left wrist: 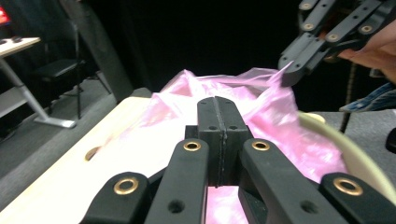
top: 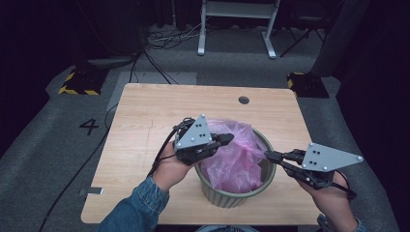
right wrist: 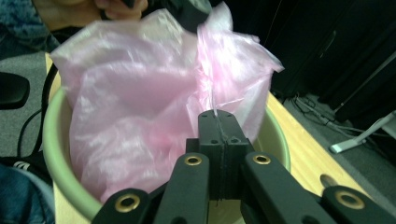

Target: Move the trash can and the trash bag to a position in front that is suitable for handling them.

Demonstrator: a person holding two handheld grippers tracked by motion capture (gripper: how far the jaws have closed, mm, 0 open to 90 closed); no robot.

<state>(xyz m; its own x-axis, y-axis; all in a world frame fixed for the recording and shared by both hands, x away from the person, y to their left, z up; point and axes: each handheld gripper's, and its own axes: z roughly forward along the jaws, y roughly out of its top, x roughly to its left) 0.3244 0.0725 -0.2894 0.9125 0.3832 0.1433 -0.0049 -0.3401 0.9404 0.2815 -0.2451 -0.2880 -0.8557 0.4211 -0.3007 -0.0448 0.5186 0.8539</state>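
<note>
Your 2 tongs, centre frame: left tongs [top: 227, 139] closed on pink bag [top: 237, 154], right tongs [top: 269, 155] pinching bag's edge at green bin [top: 232, 197] rim, on bench [top: 145, 121].

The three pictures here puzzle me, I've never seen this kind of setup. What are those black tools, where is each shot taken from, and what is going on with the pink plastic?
A person holds a hand-held two-jaw tool in each hand: the left gripper and the right gripper. The high view looks down on a wooden table. The other two views come from cameras riding on each gripper, looking along its black jaws. On the table stands a green bin with a pink plastic bag in it. Both grippers have their jaws closed. The right one appears to pinch the bag's edge; the left one sits against the bag, though a grip isn't clear.
</note>
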